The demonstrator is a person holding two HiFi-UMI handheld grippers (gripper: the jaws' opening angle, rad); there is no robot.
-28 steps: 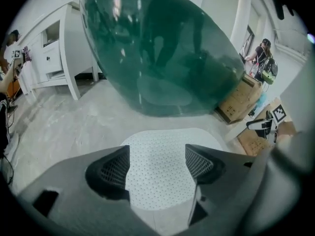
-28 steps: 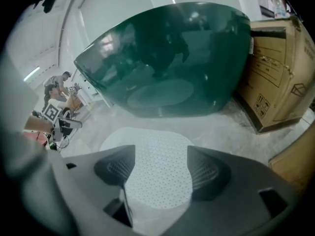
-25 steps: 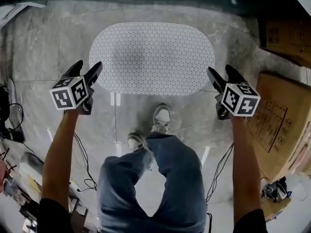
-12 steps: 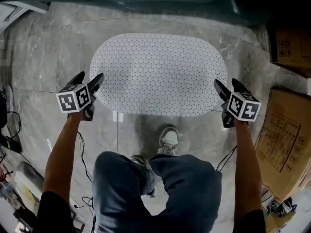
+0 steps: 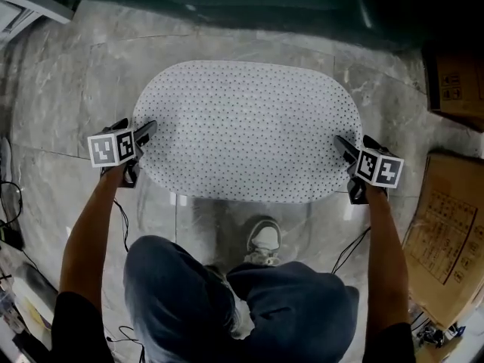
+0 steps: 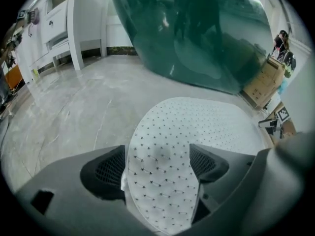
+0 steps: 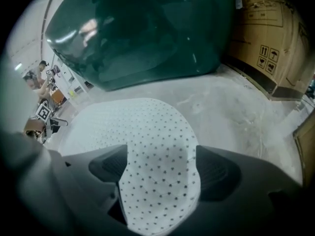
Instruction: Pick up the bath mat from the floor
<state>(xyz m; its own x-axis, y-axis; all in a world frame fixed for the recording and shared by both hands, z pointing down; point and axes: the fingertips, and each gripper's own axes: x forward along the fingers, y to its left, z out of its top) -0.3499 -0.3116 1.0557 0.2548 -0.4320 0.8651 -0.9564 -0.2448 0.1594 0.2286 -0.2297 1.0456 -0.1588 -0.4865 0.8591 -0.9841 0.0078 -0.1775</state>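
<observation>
Two cardboard boxes (image 5: 448, 225) stand by the right edge of the floor (image 5: 68, 89), printed with handling symbols; what they contain cannot be seen. A big, glossy, dark green tub-like body (image 5: 249, 6) curves along the floor's far edge. The floor itself is grey, veined stone tile. On it, just in front of the tub, lies the bath mat (image 5: 246, 131): a flat white oval with rounded ends, studded all over with small dark dots, and with a faint hexagon pattern showing up close. Its long axis runs left to right, one end pointing at each hand. The left hand-held gripper (image 5: 138, 127) has its jaws spread wide, having just been opening, and the mat's left end lies between them without being pinched. The right hand-held gripper (image 5: 352, 142) stands the same way at the mat's right end, jaws just opened wide with the end between them. The person's grey shoe (image 5: 265, 240) rests on the tile near the mat's near edge.
</observation>
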